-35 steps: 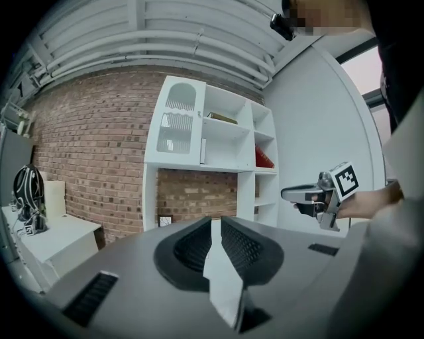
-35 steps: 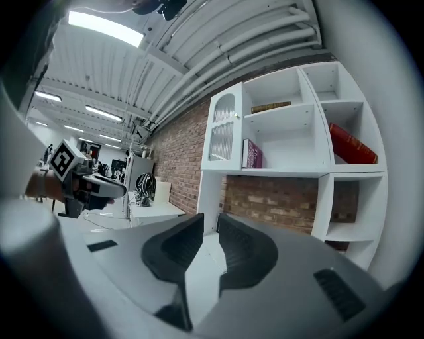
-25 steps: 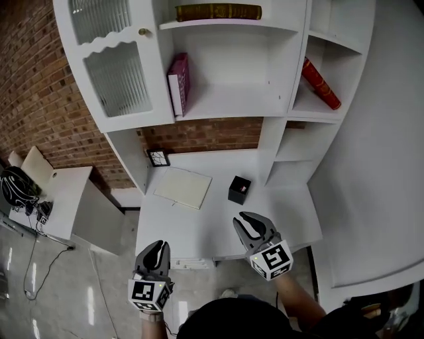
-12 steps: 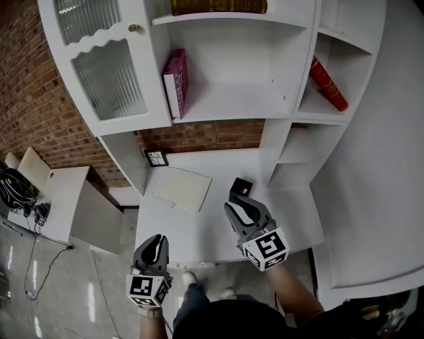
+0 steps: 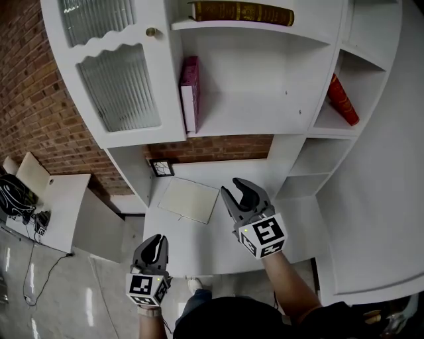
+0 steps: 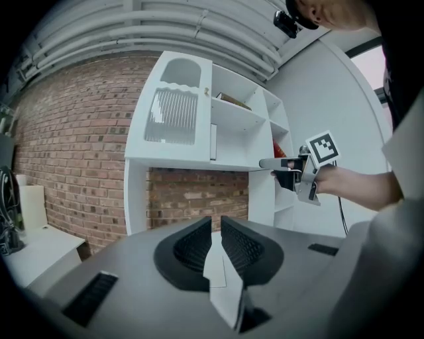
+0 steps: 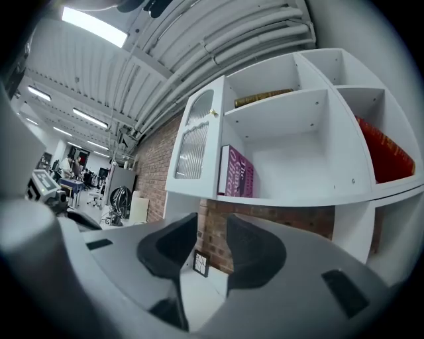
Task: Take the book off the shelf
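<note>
A magenta book [image 5: 191,93] stands upright at the left end of the middle shelf [image 5: 252,126]; the right gripper view has it just above the jaws [image 7: 235,180]. A brown book [image 5: 242,12] lies flat on the shelf above. A red book [image 5: 343,99] leans in the right compartment. My right gripper [image 5: 238,191] hovers over the white desk [image 5: 199,238], below the shelf and well short of the magenta book. Its jaws are opening with nothing between them [image 7: 212,228]. My left gripper [image 5: 154,243] hangs low at the desk's front edge, shut and holding nothing [image 6: 216,228].
A cream notebook [image 5: 189,200] lies on the desk, with a small framed picture [image 5: 161,167] behind it against the brick wall. A ribbed-glass cabinet door [image 5: 119,79] flanks the magenta book on the left. A low side table [image 5: 59,205] stands at the far left.
My right gripper has moved forward and up over the desk toward the shelf, its jaws parting. It now hides the small black box. The left gripper has hardly moved.
</note>
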`<state>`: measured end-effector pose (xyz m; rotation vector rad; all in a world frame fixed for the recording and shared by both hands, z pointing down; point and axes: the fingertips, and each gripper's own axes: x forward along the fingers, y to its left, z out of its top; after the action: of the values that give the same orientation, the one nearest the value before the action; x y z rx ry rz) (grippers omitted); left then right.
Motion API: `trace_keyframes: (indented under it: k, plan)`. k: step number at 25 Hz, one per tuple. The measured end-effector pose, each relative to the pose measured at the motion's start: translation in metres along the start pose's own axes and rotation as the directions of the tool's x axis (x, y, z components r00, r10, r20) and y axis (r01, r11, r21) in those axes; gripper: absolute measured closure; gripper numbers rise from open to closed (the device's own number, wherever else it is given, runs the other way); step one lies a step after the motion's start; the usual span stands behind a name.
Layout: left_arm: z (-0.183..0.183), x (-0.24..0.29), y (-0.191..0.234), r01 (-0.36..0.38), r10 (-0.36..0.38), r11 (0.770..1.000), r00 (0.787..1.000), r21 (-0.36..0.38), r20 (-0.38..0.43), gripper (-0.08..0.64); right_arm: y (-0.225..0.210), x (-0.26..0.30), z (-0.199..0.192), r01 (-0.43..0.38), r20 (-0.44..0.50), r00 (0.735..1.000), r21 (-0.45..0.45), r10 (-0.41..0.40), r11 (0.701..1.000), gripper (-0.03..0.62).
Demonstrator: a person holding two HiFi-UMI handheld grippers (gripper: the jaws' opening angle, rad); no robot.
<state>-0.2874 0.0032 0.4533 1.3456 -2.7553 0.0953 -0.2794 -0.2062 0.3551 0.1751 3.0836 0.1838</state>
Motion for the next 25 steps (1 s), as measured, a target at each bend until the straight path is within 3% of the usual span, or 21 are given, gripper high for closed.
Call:
trace_keyframes:
  k: [13, 25]
  plan:
    - [0.003, 0.049, 0.067, 0.065, -0.065, 0.998, 0.998, 0.015, -0.012, 0.509, -0.015, 0.109, 0.033, 0.08, 0.033, 0.996, -0.057, -0.078, 0.995, 0.439]
    - [-0.001, 0.076, 0.097, 0.108, -0.108, 0.994, 0.994, 0.019, -0.023, 0.509, -0.028, 0.163, 0.05, 0.142, 0.044, 0.989, -0.088, -0.139, 0.986, 0.428]
